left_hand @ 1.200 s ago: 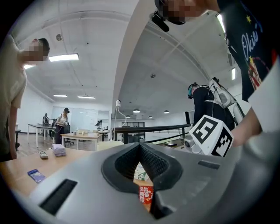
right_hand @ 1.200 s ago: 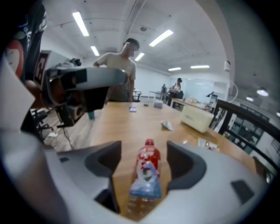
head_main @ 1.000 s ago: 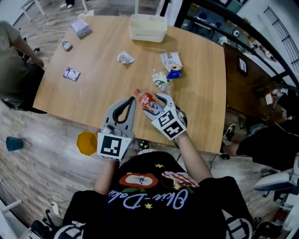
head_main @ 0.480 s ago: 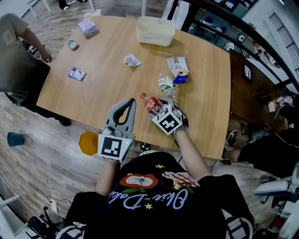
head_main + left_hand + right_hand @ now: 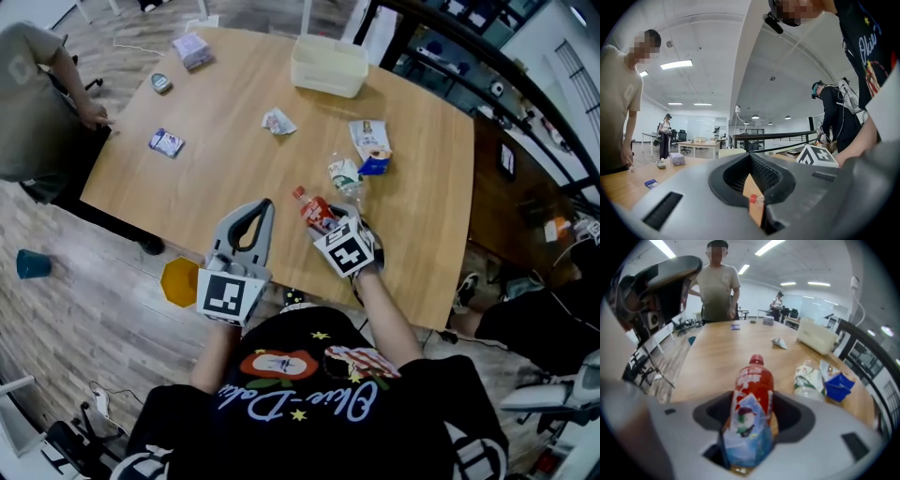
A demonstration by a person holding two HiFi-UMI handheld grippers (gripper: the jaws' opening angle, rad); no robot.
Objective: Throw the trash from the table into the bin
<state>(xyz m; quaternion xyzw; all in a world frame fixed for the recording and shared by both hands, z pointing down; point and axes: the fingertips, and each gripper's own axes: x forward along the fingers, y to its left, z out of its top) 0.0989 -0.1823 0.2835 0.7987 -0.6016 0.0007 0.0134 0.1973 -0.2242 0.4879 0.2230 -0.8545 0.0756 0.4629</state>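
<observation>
A person in a beige shirt [image 5: 33,103] stands on the wooden floor [image 5: 84,328], near a blue cup [image 5: 30,264]; a black railing [image 5: 778,135] runs behind.

A large pale wooden table [image 5: 234,178] with rounded corners stands on a floor [image 5: 94,319] of grey-brown planks; at its right end in the head view sits a darker brown table [image 5: 489,208]; a black metal railing [image 5: 778,135] runs beyond the pale table; the ceiling [image 5: 712,42] is white, lit by long strip lights [image 5: 676,64] and small round lamps [image 5: 755,117]; a broad white column [image 5: 743,70] rises to it; farther back, light wooden desks [image 5: 699,146] and dark office chairs [image 5: 683,137] stand before a bright pale wall [image 5: 701,123]; the whole room is evenly and brightly lit.
</observation>
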